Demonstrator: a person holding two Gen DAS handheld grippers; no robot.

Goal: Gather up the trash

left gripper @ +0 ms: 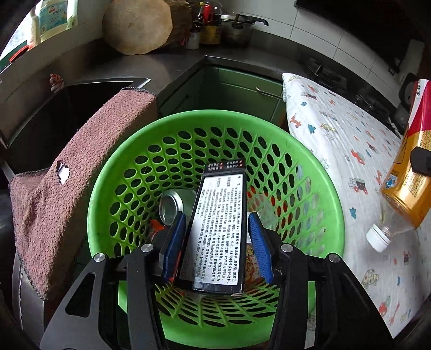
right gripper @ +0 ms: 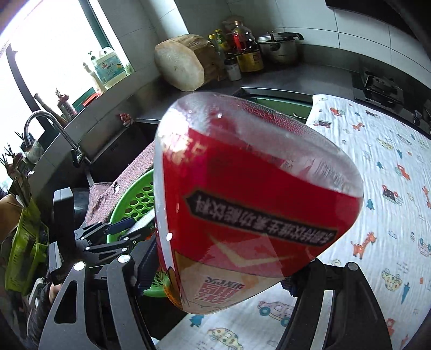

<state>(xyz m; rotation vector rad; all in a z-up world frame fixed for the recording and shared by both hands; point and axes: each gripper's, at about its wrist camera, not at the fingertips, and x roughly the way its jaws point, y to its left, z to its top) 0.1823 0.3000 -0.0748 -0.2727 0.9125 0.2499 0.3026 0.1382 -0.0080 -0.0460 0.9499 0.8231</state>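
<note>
My left gripper hovers over a green perforated basket. Its blue pads stand apart on either side of a long black box with a white text label; a gap shows on the right side. A metal can lies in the basket. My right gripper is shut on a plastic bottle with a red and gold label, held cap down over the patterned cloth. The bottle also shows in the left wrist view, beside the basket. The basket and left gripper show in the right view.
A brown towel hangs over the sink edge left of the basket. A table with a cartoon-print cloth stands to the right. A wooden chopping block, bottles and a pot stand on the far counter. A tap rises over the sink.
</note>
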